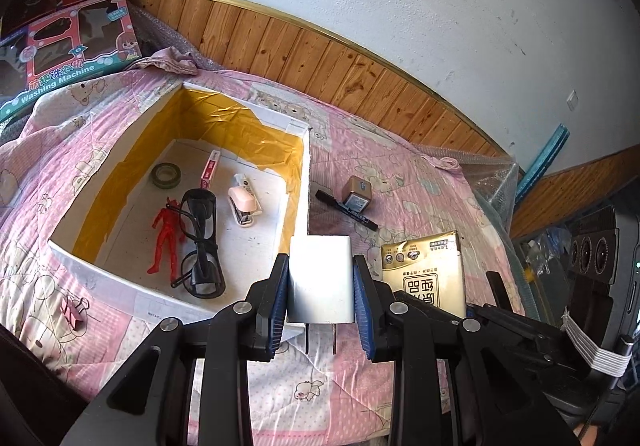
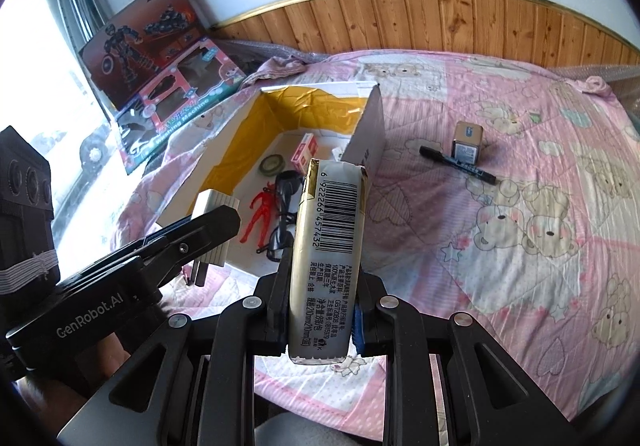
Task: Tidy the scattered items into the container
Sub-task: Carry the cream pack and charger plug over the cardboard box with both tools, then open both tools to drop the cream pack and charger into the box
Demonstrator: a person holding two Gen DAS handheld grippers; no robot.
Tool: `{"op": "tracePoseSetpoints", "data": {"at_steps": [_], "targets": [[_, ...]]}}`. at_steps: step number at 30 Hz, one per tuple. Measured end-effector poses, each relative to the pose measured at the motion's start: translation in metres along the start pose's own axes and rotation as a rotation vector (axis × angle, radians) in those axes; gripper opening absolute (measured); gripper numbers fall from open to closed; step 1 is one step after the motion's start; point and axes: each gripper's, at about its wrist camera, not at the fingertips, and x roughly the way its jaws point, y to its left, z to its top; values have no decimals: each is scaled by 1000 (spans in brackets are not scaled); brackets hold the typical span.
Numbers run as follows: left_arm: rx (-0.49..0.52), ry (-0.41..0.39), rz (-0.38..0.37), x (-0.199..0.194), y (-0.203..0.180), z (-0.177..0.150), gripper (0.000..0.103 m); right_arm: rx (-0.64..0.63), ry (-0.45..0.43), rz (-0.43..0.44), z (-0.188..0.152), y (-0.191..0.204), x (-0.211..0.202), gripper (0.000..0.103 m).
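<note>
- A pink quilt printed with cartoon bears (image 2: pixel 520 174) covers the bed, and on it sits an open white cardboard box lined with yellow tape (image 1: pixel 236 126), against a wood-panelled wall.
- Inside the box lie a red plastic toy figure (image 1: pixel 163 238), black-framed safety glasses (image 1: pixel 200 242), a pale pink stapler (image 1: pixel 242 206), a roll of clear tape (image 1: pixel 166 175) and a small red-and-white packet (image 1: pixel 211 168).
- Outside it, to the right, a black marker pen (image 2: pixel 458 165) lies touching a small grey-and-tan block, perhaps a battery or charger (image 2: pixel 466 145); its print is too small to read.
- A pink binder clip (image 1: pixel 74 311) rests on the quilt near the box's front-left wall, and two toy cartons lean at the far left corner.
- The box's near-right wall stands between both held items and the box floor.
- The left tongs (image 1: pixel 321 292) are pressed on a white rectangular plug adapter (image 1: pixel 320 278), blue pads gripping its two sides, its metal prongs pointing down above the quilt, just short of the box's near corner.
- The right tongs (image 2: pixel 320 310) pinch a gold-and-white tissue pack with a barcode (image 2: pixel 326 246), held on edge, its far end level with the box rim in the right wrist view.
- The tissue pack's wrapper is creased and glossy; the adapter is smooth and ribbed on one side.
</note>
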Motion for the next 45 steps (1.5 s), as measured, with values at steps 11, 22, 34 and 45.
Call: {"op": "tracePoseSetpoints", "data": {"at_steps": [11,22,34,45], "targets": [[-41,-7,28,3,23,13,31,-93,13,26,29,12,14,24],[-95,56,21,35,39,18,31,-185,45,47,73,12,47,24],[-107,110,38,74,42,20,31,-260,100,63,122,13,97,24],[-140,172,58,101,53,16,31,-357,231,120,125,32,149,24]]}}
